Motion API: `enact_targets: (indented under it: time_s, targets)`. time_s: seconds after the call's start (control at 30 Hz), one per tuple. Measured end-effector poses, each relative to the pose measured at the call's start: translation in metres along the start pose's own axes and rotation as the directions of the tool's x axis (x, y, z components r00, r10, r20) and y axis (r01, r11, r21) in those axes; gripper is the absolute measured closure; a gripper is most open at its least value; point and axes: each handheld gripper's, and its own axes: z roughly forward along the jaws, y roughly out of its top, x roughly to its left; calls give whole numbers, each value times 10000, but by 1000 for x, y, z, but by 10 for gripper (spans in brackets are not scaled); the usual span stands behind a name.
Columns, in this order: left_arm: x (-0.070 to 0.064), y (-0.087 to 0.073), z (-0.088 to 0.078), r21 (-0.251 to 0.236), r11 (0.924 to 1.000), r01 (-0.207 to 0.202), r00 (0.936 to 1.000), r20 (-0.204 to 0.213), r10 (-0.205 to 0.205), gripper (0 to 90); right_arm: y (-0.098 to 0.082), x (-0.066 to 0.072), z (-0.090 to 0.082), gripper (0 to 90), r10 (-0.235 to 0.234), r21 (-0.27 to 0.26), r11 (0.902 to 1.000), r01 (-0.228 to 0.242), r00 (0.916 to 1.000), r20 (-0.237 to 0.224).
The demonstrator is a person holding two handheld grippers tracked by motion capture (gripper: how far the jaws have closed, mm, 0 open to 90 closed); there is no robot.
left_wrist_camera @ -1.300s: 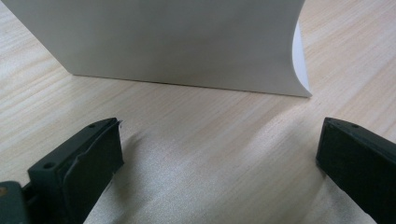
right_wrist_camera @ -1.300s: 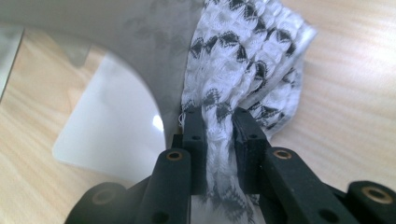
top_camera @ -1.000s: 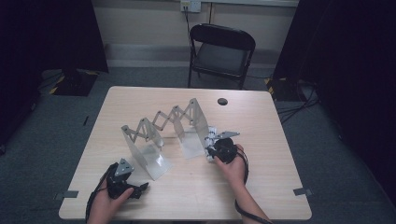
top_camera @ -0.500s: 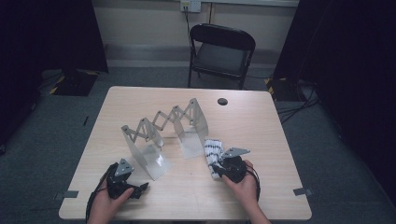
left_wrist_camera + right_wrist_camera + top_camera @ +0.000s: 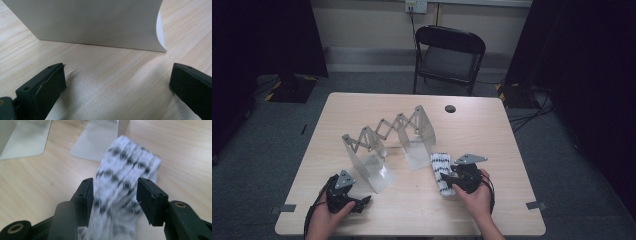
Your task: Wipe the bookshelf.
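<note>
A white cloth with black specks lies flat on the wooden table, just in front of the right plate of a metal accordion rack. My right gripper reaches it from the right. Its jaws have just been opening and now stand open, one on each side of the cloth, with a gap at the right pad. The right gripper points at the rack's plate bases. At the near left, my left gripper rests on the table, open and empty, facing a rack plate.
A black folding chair stands behind the table. There is a small dark round cap in the tabletop at the far right. Cables lie on the floor at the right. The table's near edge is close to both hands.
The right hand has drawn back from the rack toward the near edge with the cloth, and its jaws have spread apart. The cloth now lies on the table. The left hand stayed put.
</note>
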Motion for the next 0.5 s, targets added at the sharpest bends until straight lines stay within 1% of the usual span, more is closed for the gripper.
enact_targets:
  time_s: [0.07,0.13,0.17,0.2,0.27,0.3,0.33,0.37,0.4,0.5]
  targets:
    - [0,0,0,3,10000,-5,10000,-1,5,2,6,0,7,471,224,-98,9997,-224,9997,60]
    - [0,0,0,-1,10000,1,10000,0,-1,2,10,1,17,485,347,53,9994,-348,9992,195]
    - [0,0,0,-1,10000,1,10000,0,-1,2,10,1,17,485,347,53,9994,-348,9992,195]
    - [0,0,0,3,10000,-7,10000,0,7,2,12,3,28,498,336,226,9992,-341,9992,206]
    - [0,0,0,2,10000,-5,10000,1,5,2,9,6,36,518,-55,639,9980,29,9992,405]
    - [0,0,0,3,10000,-6,10000,4,6,2,7,7,39,527,-233,712,9973,203,9989,408]
    - [0,0,0,3,10000,-6,10000,4,6,1,7,7,39,527,-233,712,9973,203,9989,408]
    - [0,0,0,7,10000,-23,10000,7,23,1,3,7,37,554,-245,644,9977,222,9991,353]
    - [0,0,0,7,10000,5,10000,17,-5,0,2,7,35,563,-207,653,9977,189,9994,279]
    - [1,0,0,39,10000,-33,10000,33,33,0,-4,7,25,573,-221,770,9968,217,9997,44]
